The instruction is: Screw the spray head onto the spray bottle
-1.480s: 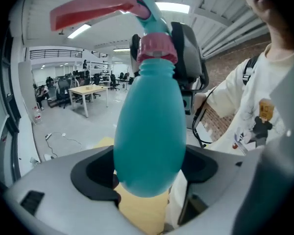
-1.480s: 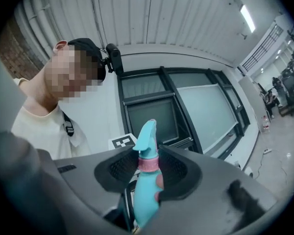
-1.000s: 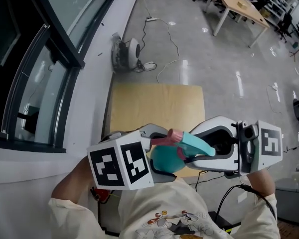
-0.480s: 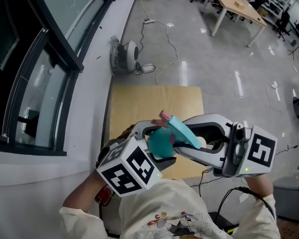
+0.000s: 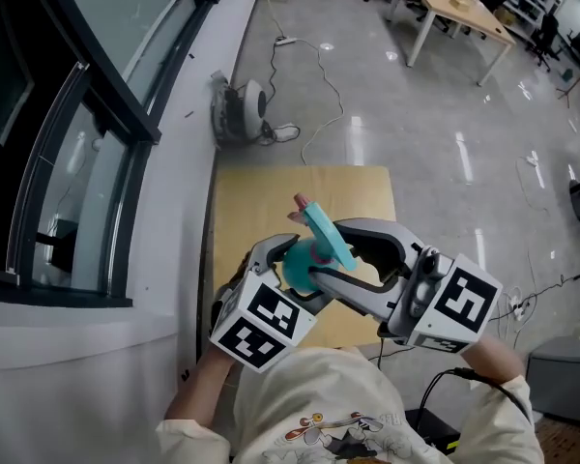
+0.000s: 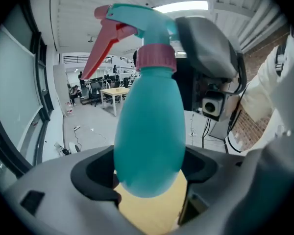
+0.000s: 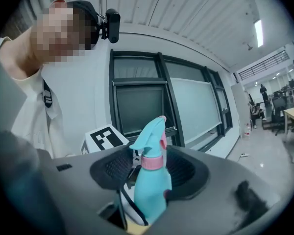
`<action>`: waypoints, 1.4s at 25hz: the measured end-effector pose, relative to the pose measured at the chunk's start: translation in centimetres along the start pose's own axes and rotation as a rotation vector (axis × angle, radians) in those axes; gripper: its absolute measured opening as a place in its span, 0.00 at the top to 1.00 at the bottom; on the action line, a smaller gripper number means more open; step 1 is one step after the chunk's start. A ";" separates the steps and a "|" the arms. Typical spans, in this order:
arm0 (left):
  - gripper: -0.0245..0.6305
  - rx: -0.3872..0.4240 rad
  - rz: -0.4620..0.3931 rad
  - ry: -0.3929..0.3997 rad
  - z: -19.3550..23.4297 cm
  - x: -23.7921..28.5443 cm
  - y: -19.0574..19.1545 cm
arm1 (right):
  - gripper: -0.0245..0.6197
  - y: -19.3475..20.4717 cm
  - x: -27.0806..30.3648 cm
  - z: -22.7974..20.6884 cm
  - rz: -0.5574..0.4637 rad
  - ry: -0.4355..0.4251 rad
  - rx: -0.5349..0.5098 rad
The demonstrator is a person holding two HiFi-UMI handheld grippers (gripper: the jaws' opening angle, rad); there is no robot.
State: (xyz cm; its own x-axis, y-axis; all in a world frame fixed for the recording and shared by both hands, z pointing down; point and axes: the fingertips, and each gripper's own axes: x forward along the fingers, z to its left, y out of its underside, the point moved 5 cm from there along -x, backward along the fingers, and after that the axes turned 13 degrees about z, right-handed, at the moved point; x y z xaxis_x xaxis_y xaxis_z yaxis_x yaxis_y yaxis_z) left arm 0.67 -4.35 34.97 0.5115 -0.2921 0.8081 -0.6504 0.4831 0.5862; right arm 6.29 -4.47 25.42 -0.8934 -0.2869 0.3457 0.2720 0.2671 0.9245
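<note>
Over the desk (image 5: 271, 196), left tongs (image 6: 149, 173) clamped the bottle (image 6: 149, 131), spray head (image 6: 137, 18) apparently screwed on; right tongs (image 7: 149, 173) had just been opening loosely around it.

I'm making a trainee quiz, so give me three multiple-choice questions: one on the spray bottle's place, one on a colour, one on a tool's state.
1. Where is the teal plastic spray bottle? A on the floor; B held over the light wooden table; C on the windowsill.
2. Its ring collar is: A pink; B yellow; C black.
3. The left tool is: A empty; B out of view; C shut on the bottle.
B: table shows beneath it. A: pink band at its neck. C: both jaws press its body.
</note>
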 end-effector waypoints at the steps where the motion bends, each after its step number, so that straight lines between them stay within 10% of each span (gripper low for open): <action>1: 0.35 0.002 0.003 0.004 0.2 0.0 0.3 | 0.64 0.0 0.0 0.1 0.016 -0.014 -0.012; 7: 0.35 0.067 0.027 0.007 1.6 -0.8 1.9 | 0.58 -0.5 -1.9 0.9 0.231 -0.046 -0.250; 17: 0.35 0.273 0.068 -0.002 1.3 0.1 4.0 | 0.58 -2.7 -1.6 0.3 0.615 -0.148 -1.006; 35: 0.35 0.560 0.093 0.134 -1.6 0.6 3.9 | 0.64 0.4 1.7 4.4 1.002 -0.691 -1.203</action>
State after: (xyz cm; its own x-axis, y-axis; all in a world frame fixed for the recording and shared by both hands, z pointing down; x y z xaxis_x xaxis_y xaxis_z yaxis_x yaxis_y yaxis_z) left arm -0.63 -1.29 37.67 0.4806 -0.1446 0.8649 -0.8753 -0.0194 0.4832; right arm 3.31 -0.79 25.64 -0.1079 0.0559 0.9926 0.5862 -0.8028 0.1089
